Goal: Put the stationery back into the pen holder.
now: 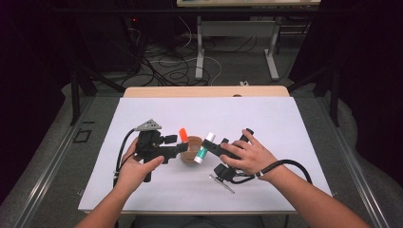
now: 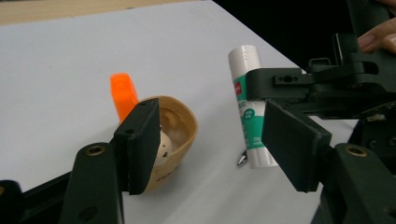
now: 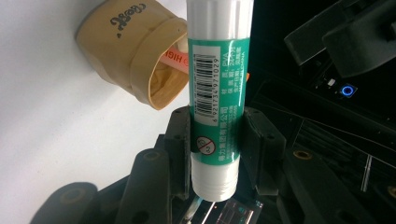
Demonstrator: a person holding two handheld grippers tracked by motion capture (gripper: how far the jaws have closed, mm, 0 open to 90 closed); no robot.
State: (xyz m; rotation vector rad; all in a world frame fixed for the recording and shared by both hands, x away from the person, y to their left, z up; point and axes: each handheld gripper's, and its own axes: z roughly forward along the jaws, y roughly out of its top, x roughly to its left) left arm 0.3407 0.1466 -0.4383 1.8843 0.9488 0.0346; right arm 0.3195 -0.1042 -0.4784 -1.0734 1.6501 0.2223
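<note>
My right gripper [image 3: 215, 140] is clamped on a smooth white-and-green glue stick [image 3: 215, 84] — a plain cylinder, centre frame in its own view. My left gripper [image 2: 210, 140] stands half open, gripping nothing; its left pad sits by the tan paper cup [image 2: 175, 135] holding an orange marker [image 2: 122, 95], mid-frame on the matte white counter [image 1: 266, 118].
</note>
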